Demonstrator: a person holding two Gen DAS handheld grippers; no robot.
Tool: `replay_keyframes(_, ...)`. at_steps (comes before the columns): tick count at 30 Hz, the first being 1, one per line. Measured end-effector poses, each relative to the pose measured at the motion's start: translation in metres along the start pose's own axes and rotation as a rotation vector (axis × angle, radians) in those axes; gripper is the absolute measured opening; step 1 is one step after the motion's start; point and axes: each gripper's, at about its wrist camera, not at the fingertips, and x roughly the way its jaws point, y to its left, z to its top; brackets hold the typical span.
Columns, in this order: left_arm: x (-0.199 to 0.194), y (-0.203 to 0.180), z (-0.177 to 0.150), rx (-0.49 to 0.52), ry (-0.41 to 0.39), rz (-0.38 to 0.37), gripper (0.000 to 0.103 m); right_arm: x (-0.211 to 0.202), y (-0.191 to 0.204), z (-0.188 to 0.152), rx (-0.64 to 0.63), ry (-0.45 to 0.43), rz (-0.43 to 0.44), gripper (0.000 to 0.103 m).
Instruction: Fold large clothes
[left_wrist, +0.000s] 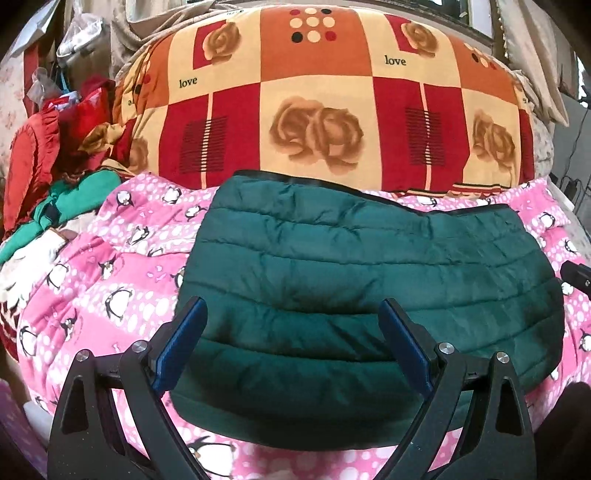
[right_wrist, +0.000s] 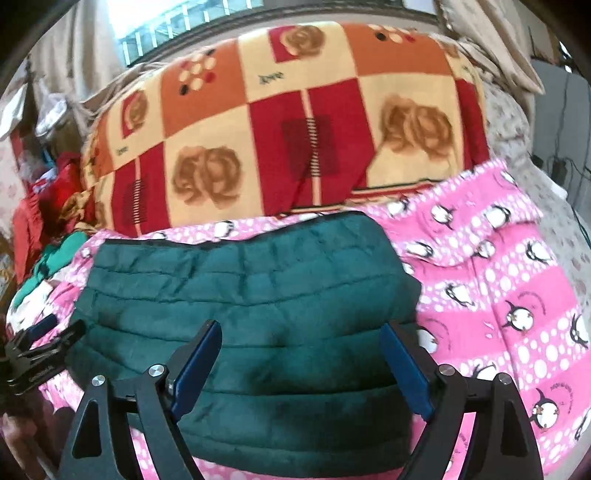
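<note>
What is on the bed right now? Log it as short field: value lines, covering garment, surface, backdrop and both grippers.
garment: green quilted jacket, folded into a compact block, lying flat
surface: pink penguin blanket, under the jacket
backdrop: red and orange rose-print blanket, behind the jacket
side pile: red and green clothes, heaped beyond the jacket's left end
left gripper: open, over the jacket's near edge, holding nothing
right gripper: open, over the jacket, holding nothing

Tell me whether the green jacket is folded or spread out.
Folded: the green jacket lies as a compact block, no sleeves showing, on the pink blanket.
</note>
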Motion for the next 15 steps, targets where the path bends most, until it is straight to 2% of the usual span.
replay_keyframes(7, -0.006, -0.015, -0.003, -0.011, -0.028, 0.019, 0.094, 0.007, 0.031, -0.011, -0.036, -0.017, -0.008, 0.086)
replay_keyframes(15, -0.003, -0.021, -0.006, -0.018, -0.019, 0.027, 0.094, 0.015, 0.057, -0.022, -0.122, -0.019, -0.06, 0.089)
